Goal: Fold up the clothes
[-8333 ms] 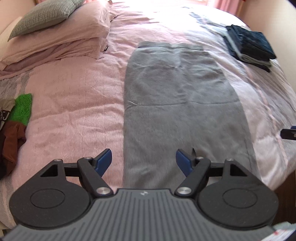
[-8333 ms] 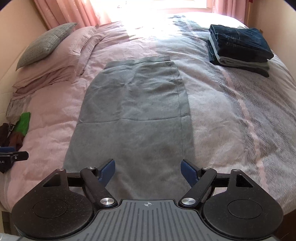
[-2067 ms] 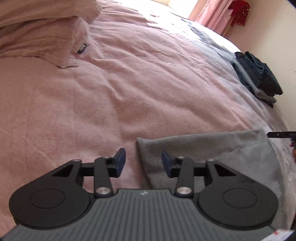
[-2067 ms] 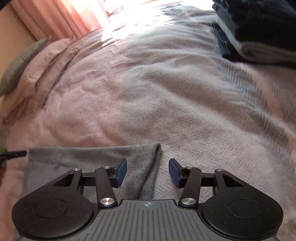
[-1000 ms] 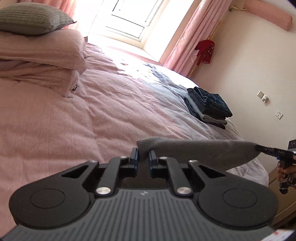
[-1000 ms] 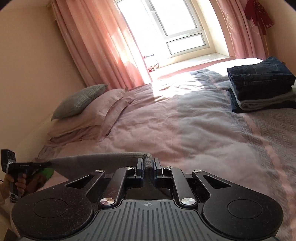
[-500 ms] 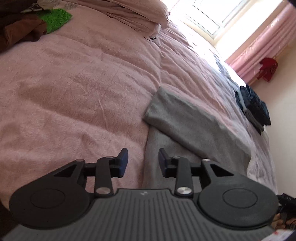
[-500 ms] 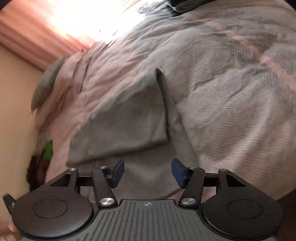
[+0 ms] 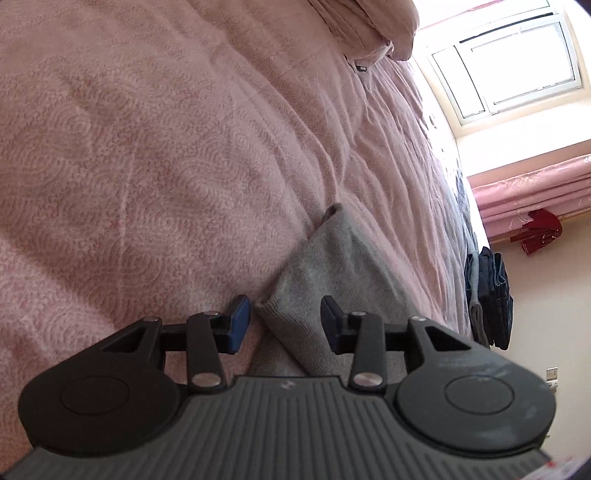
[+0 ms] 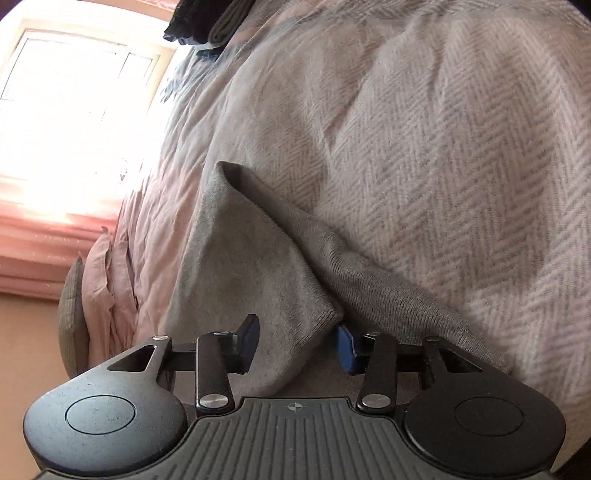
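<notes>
A grey knit garment (image 9: 332, 266) lies folded over on the pink bedspread (image 9: 166, 147). In the left wrist view its folded left corner sits between the fingers of my left gripper (image 9: 284, 323), which is open and low over the bed; the blue pads stand clear of the cloth. In the right wrist view the garment (image 10: 243, 266) has its right folded corner between the fingers of my right gripper (image 10: 297, 343). Those jaws are closing, and the pads do not pinch the cloth. The view is rolled in both cameras.
A stack of folded jeans (image 9: 491, 295) sits far across the bed, also seen as a dark stack (image 10: 199, 22) in the right wrist view. Pink pillows (image 9: 369, 26) and a grey cushion (image 10: 72, 306) lie at the head. A window (image 9: 517, 62) and pink curtains (image 9: 535, 195) are behind.
One second ago both grippers were shut on the garment's edge, held up. They have since laid it down folded over, let go, sunk toward the bed and rolled.
</notes>
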{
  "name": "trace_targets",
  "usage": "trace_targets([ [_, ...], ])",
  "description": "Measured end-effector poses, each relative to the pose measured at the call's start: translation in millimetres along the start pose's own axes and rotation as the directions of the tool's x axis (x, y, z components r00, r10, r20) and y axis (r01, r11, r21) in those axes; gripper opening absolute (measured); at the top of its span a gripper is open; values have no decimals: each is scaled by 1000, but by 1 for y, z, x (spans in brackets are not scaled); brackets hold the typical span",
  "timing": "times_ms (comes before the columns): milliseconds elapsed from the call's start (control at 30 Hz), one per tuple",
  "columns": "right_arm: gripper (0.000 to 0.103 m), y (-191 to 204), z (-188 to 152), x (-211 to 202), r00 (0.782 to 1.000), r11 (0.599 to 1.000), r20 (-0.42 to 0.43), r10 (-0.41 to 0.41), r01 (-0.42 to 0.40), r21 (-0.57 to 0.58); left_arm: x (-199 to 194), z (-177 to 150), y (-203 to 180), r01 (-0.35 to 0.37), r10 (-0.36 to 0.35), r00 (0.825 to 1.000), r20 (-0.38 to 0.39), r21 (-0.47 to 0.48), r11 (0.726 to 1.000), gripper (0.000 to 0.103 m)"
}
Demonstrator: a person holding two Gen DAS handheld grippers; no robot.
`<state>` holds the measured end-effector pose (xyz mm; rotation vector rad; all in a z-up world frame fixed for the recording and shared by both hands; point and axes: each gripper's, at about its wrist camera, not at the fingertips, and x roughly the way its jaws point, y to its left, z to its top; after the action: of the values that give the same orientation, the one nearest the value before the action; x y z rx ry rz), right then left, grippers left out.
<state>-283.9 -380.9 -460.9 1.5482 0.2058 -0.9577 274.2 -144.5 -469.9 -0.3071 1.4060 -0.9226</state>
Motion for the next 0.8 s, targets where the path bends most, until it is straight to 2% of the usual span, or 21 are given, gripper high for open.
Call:
trace_targets([
  [33,21,-1,1,3,1000,1000,8,-8,8,8,2,0,-3,-10,10,1000,1,14,1000,27],
  [67,13,-1,3,4,1000,1000,9,-21,21,7,3,1,-5,-22,22,1000,8,32,999,21],
  [100,7,1,4,3,1000,1000,12,-25,25,-1,2,1,-7,-35,34,999,18,54,998,4],
  [200,3,22,6,-17,999,994,53,13,-7,-105,-14,1,-19,1,-6,999,43,128,992,4],
  [267,3,40,7,-38,996,983,75,55,-41,-177,-36,-7,-35,26,-44,996,76,228,973,3],
  [367,3,54,7,-76,990,966,82,115,-93,-240,-74,-29,-47,30,-69,992,108,328,944,4],
  [433,3,50,2,-88,994,963,64,86,-67,-260,-91,-49,-42,16,-53,994,98,348,937,4],
  [600,3,10,-17,-98,999,973,10,-39,40,-226,-102,-98,-15,-70,53,997,56,358,931,4],
  [667,3,3,-25,-102,998,970,-2,-55,53,-236,-105,-111,-5,-105,88,994,63,361,927,4],
  [800,3,-4,-30,-111,999,966,3,-40,40,-254,-113,-122,0,-109,86,993,81,361,926,4],
])
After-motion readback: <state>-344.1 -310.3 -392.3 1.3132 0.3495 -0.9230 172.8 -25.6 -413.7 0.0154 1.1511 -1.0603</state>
